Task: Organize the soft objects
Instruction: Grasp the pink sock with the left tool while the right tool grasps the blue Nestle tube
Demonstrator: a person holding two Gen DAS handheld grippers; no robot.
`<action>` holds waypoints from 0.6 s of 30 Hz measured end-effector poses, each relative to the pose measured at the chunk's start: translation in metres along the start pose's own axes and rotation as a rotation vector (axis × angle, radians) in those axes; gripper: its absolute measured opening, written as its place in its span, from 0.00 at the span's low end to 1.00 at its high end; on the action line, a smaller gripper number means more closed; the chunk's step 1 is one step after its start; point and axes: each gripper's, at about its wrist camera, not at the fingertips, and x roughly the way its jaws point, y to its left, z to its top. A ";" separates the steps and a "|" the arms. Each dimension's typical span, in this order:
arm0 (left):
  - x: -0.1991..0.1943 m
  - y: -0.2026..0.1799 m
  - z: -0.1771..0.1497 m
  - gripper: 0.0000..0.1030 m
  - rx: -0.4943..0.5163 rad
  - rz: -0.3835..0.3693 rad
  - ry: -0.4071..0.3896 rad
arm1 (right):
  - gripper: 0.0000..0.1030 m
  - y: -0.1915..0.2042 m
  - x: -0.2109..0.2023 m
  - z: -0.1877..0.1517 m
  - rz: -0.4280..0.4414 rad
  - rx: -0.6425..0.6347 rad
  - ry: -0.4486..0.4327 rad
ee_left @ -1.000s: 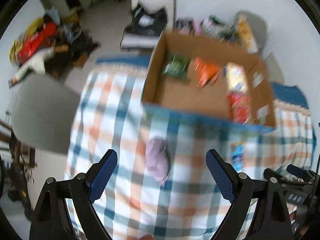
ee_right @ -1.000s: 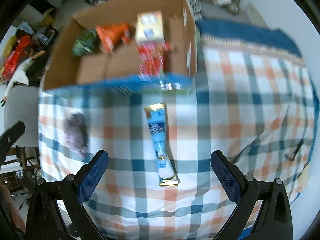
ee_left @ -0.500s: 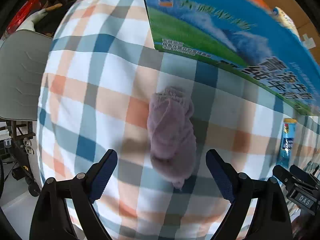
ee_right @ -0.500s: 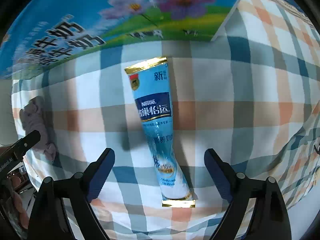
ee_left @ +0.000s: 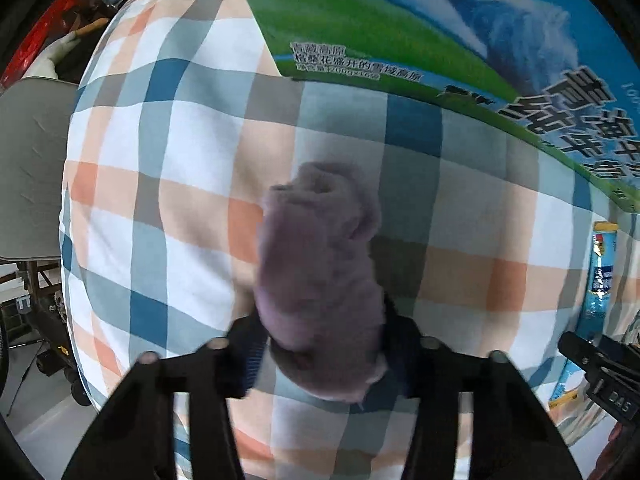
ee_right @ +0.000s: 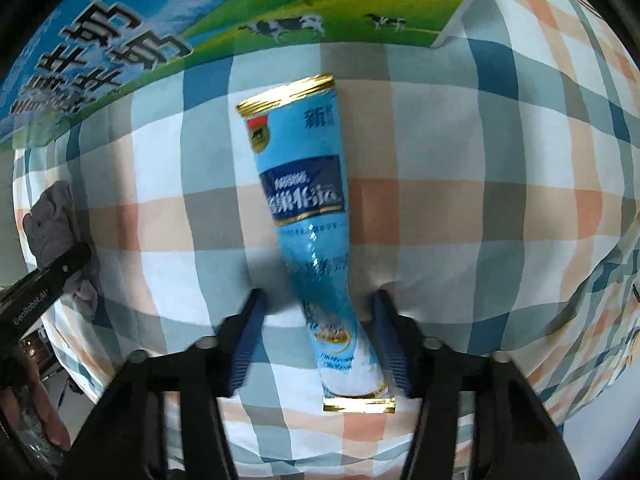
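Left gripper [ee_left: 324,354] is seen pressed onto the checked cloth [ee_left: 192,208], its blue pads closed in against both sides of the purple soft cloth [ee_left: 320,264]; near end of that cloth is clamped between them, far end lies bunched on the checked cloth toward the printed box [ee_left: 400,28]; pad faces are blurred and mostly hidden behind the fabric.

Right gripper [ee_right: 320,344] is set down around the lower part of the blue sachet [ee_right: 308,208]; the right pad appears to touch the sachet's edge, a small gap is seen at the left pad, so the jaws are narrowed but whether a firm grip is made cannot be told; cloth is dimpled under both pads. Sachet lies flat, gold-sealed top end toward the box, bottom seal nearest the camera; print partly blurred.

Box wall is cut off by the frame in both views; its inside is hidden. In the left view the sachet is glimpsed only as a strip at the right edge, behind the other gripper's black body. In the right view the purple cloth is partly covered by the left gripper's arm at the left edge of the checked cloth; a hand [ee_right: 48,420] is cut off at the lower left corner. A grey chair seat [ee_left: 28,168] is seen beyond the cloth's left edge, cropped.
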 end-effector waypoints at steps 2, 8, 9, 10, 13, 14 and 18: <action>-0.005 -0.001 -0.005 0.39 -0.003 -0.009 0.000 | 0.30 0.004 0.000 -0.007 -0.010 -0.013 -0.001; -0.020 -0.008 -0.031 0.39 0.003 -0.036 -0.005 | 0.22 0.013 0.002 -0.032 -0.014 -0.056 0.012; -0.022 -0.009 -0.038 0.39 0.007 -0.040 -0.006 | 0.21 0.014 0.003 -0.037 -0.010 -0.057 0.013; -0.023 -0.011 -0.043 0.39 0.010 -0.047 -0.003 | 0.21 0.016 0.003 -0.042 -0.004 -0.059 0.015; -0.031 -0.014 -0.072 0.39 0.016 -0.066 0.007 | 0.20 0.018 0.002 -0.056 0.011 -0.067 0.017; -0.032 -0.015 -0.076 0.39 0.018 -0.070 0.011 | 0.20 0.019 0.001 -0.061 0.016 -0.070 0.017; -0.035 -0.025 -0.101 0.39 0.033 -0.088 0.023 | 0.19 0.022 -0.006 -0.078 0.038 -0.089 0.013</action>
